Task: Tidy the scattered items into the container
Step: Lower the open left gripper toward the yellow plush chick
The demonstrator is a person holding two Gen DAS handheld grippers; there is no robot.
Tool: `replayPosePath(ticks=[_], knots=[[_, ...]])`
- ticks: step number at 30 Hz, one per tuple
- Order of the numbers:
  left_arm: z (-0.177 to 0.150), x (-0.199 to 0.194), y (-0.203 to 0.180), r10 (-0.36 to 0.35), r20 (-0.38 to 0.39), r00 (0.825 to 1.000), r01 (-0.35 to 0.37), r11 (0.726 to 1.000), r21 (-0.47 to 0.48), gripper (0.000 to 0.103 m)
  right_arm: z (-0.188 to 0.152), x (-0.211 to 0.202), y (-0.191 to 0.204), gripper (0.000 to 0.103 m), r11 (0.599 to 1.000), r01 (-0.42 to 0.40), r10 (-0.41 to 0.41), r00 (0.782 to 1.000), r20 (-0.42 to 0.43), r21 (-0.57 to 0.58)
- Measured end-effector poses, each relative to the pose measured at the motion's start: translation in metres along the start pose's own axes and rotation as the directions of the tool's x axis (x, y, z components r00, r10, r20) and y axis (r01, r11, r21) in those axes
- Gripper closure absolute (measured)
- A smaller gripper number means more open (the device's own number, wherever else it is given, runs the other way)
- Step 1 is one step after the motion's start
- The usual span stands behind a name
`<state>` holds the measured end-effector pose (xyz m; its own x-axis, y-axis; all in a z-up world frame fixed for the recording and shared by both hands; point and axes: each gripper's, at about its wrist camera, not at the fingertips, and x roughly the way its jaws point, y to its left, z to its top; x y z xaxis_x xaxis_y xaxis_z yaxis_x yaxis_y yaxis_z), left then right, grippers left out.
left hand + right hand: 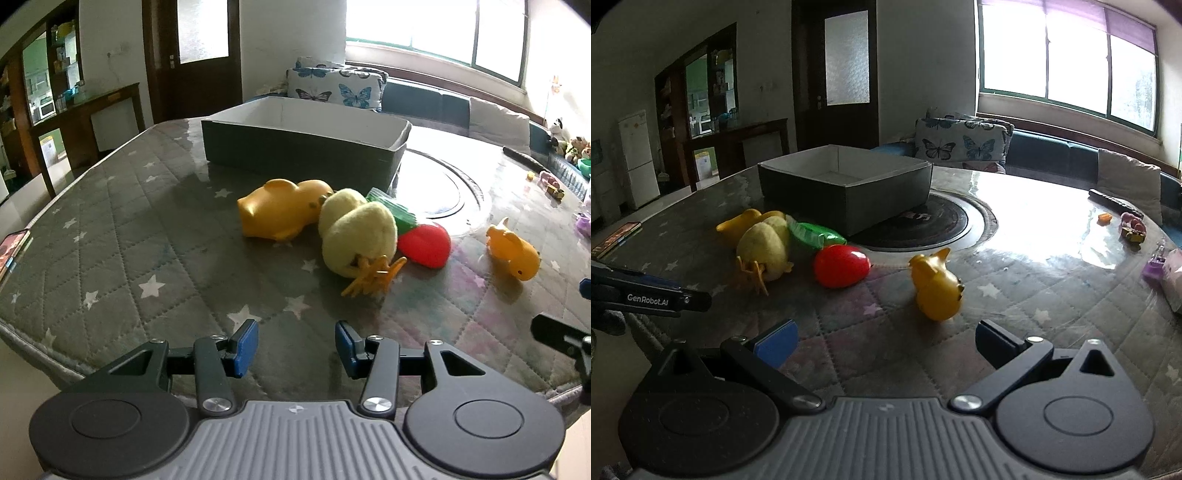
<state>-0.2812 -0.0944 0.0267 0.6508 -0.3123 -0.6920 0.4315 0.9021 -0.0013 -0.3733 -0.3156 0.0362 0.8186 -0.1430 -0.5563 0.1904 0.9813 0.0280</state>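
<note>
Counter [110, 236], quilted star cover, carries everything. Grey open container [303, 147] sits at the far middle and looks bare inside; nothing tidied yet, I'd judge. In front of it lies a cluster of 4 toys: big orange pig toy [280, 212] on its side, plush chick [356, 232] touching it, red and green strawberry toy [424, 243] just right of the chick. Small orange pig toy [936, 286] lies apart to the right, nearest the right tongs [886, 341].

Left tongs [296, 349]: released, jaws apart, holding nothing, aimed at the chick. Right tongs: released wide, holding nothing, small pig just ahead between the jaw lines.

Step in hand, likely: first pick. For the right tongs, go straight in, straddle the small pig across its narrow body, and clench low so the smooth shell doesn't squirt out. For the left, take the chick by its soft body, not the thin feet, and avoid nudging the big pig. Lift clear of the container wall before letting go.
</note>
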Motion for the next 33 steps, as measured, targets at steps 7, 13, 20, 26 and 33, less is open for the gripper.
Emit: replayPosePath(ticks=[7,13,20,26,33], knots=[[-0.002,-0.002,-0.005,0.003,-0.001,1.0,-0.003,1.0,0.01,0.054,-0.004,0.003,0.005,0.0,1.0,-0.014,0.014,1.0,-0.009,0.002],[-0.003,0.0,-0.007,0.003,-0.008,1.0,-0.003,1.0,0.015,0.054,-0.005,0.006,0.007,0.0,1.0,-0.019,0.019,1.0,-0.018,0.01],[-0.006,0.002,-0.009,-0.007,-0.022,1.0,0.007,1.0,0.01,0.054,-0.006,0.009,0.006,0.0,1.0,-0.017,0.017,0.999,-0.029,0.018],[-0.007,0.0,-0.011,-0.012,-0.021,1.0,0.012,1.0,0.012,0.054,-0.006,0.009,0.008,0.0,1.0,-0.022,0.022,0.999,-0.027,0.016],[-0.008,-0.002,-0.012,-0.012,-0.02,1.0,0.012,1.0,0.013,0.054,-0.006,0.01,0.011,0.0,0.999,-0.033,0.033,0.999,-0.029,0.013]])
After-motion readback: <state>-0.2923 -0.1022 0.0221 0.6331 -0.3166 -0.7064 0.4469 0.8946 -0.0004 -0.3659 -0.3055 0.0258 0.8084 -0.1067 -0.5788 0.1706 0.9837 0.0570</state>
